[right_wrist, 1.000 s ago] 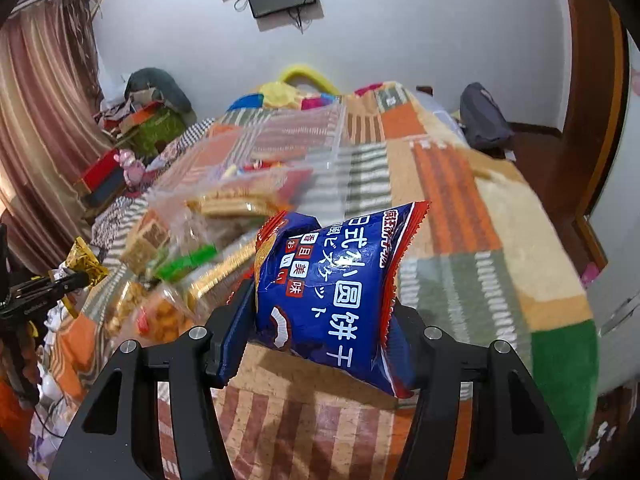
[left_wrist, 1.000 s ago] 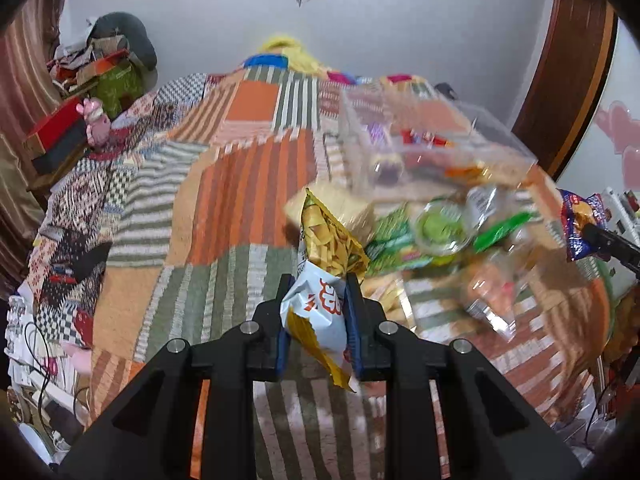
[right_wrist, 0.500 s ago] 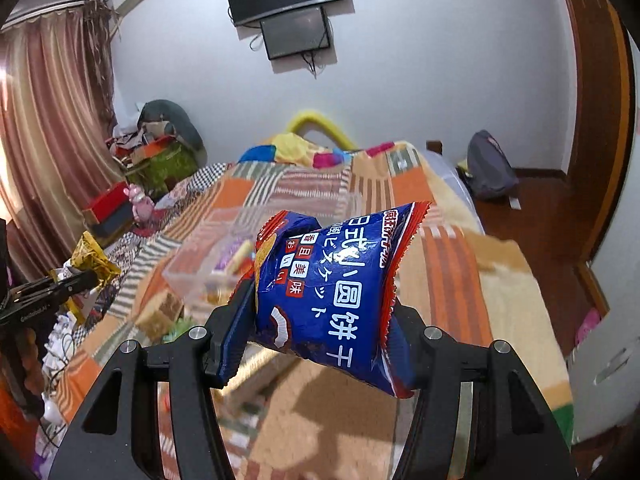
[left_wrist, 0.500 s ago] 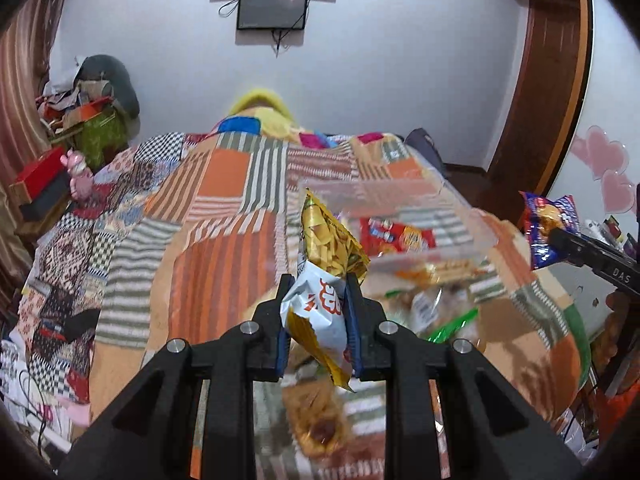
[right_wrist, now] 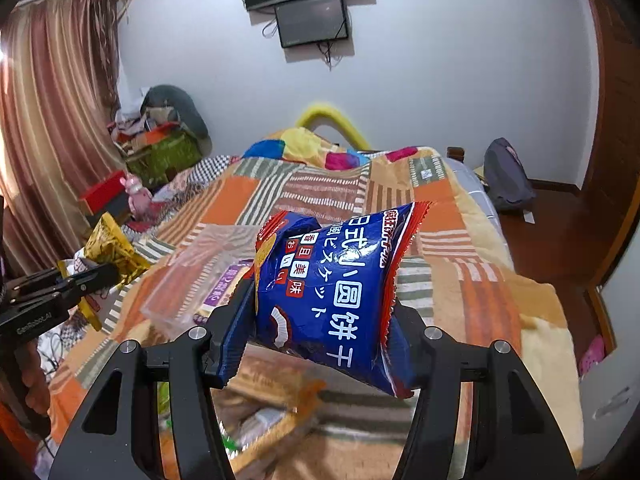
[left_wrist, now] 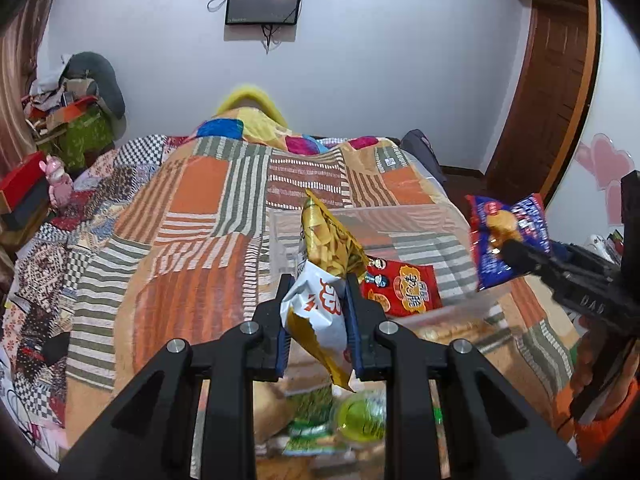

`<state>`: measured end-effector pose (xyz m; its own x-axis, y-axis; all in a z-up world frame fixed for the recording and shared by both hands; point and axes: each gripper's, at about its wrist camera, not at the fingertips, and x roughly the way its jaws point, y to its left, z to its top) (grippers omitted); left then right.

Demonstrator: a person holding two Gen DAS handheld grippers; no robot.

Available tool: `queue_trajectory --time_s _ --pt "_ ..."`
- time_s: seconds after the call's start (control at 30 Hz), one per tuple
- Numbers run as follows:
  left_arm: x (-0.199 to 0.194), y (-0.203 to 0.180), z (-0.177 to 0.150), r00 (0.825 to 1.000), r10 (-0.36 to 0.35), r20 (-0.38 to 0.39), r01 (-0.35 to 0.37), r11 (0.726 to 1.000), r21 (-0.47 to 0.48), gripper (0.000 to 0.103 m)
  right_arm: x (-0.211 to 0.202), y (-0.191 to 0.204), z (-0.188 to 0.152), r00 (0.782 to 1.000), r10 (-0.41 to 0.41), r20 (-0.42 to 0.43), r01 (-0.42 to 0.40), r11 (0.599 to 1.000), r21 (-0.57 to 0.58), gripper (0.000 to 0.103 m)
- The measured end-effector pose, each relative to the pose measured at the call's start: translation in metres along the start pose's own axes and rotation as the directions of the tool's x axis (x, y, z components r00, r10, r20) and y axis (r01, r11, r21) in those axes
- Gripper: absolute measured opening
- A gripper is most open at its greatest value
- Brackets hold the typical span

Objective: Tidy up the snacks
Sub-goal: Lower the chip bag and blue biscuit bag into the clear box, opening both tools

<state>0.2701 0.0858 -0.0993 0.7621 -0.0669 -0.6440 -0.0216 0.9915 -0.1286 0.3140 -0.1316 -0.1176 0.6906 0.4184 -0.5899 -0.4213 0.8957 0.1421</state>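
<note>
Tools both carry snacks: the left tool is clamped on a yellow-and-white chip bag, the right tool on a blue biscuit packet. Both have risen from the loose snack pile toward the clear plastic bin on the patchwork bed, so drop-off looks imminent. Only the left view shows the red packet already inside the bin.

Left gripper: jaws clamped on a yellow-and-white snack bag. Beyond the jaws, right: clear bin holding a red packet. Far right: right gripper gripping a blue bag. Beneath: patchwork bed.
</note>
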Motion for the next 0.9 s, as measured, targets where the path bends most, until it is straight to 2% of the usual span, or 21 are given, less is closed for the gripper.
queue_trajectory --time_s 0.33,0.6,0.7,0.8,0.9 --pt "0.064 -0.01 0.004 0.996 0.04 -0.083 -0.039 0.999 0.013 0.023 0.049 0.005 0.002 0.993 -0.015 -0.116 0.01 0.999 -0.046 0.056" --pt "0.082 -0.021 0.0 0.992 0.058 -0.114 -0.052 0.997 0.054 0.023 0.062 0.009 -0.006 0.985 -0.013 -0.174 -0.002 0.997 -0.083 0.058" --pt "0.083 -0.022 -0.001 0.99 0.08 -0.117 -0.073 0.995 0.062 0.029 0.06 0.009 -0.008 0.983 -0.019 -0.181 0.004 0.996 -0.084 0.061" --pt "0.078 -0.021 -0.002 0.99 0.079 -0.116 -0.073 0.996 0.055 0.043 0.055 0.008 -0.009 0.984 -0.035 -0.176 0.019 0.996 -0.09 0.061" --pt "0.065 -0.024 -0.001 0.992 0.084 -0.091 -0.079 0.995 0.065 0.048 0.044 0.008 -0.009 0.986 -0.049 -0.159 0.034 0.995 -0.099 0.062"
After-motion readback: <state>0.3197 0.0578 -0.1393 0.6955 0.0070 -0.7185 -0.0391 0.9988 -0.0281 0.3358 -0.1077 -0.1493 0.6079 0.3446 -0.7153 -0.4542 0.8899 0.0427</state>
